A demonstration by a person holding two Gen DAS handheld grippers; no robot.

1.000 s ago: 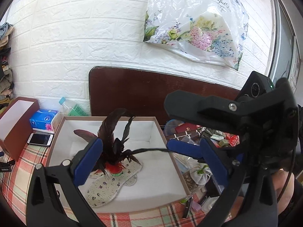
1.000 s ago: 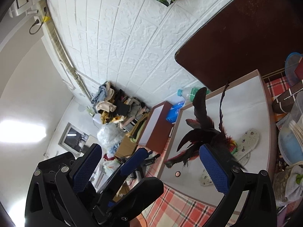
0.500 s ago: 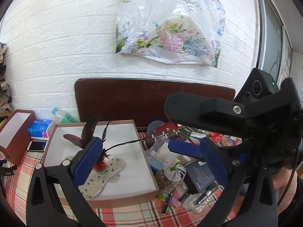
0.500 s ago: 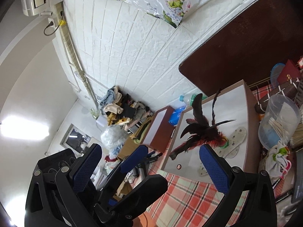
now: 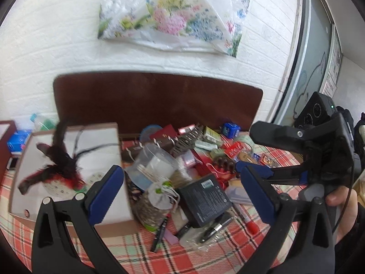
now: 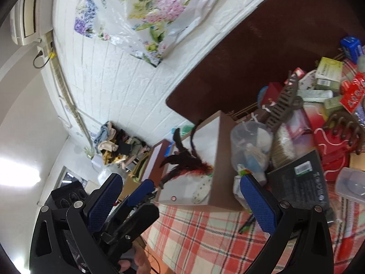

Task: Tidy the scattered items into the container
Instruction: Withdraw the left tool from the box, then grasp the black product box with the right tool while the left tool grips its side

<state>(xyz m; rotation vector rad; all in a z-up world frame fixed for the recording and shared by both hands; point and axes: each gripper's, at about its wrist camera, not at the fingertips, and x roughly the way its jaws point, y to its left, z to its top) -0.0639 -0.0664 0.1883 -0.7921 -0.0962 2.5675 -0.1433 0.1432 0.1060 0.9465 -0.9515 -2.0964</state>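
I had both the left gripper (image 5: 180, 193) and right gripper (image 6: 180, 197) wide open and empty over the pile right of the box (image 5: 114, 137) – feather piece (image 5: 58, 166) already inside – risk was snagging the pouch (image 5: 159, 197) strings or toppling the clear jar (image 5: 151, 166).

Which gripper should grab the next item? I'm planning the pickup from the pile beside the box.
Left, probably. The left gripper is open and points at the black box in the pile. The right gripper, also open, frames the brown container instead.
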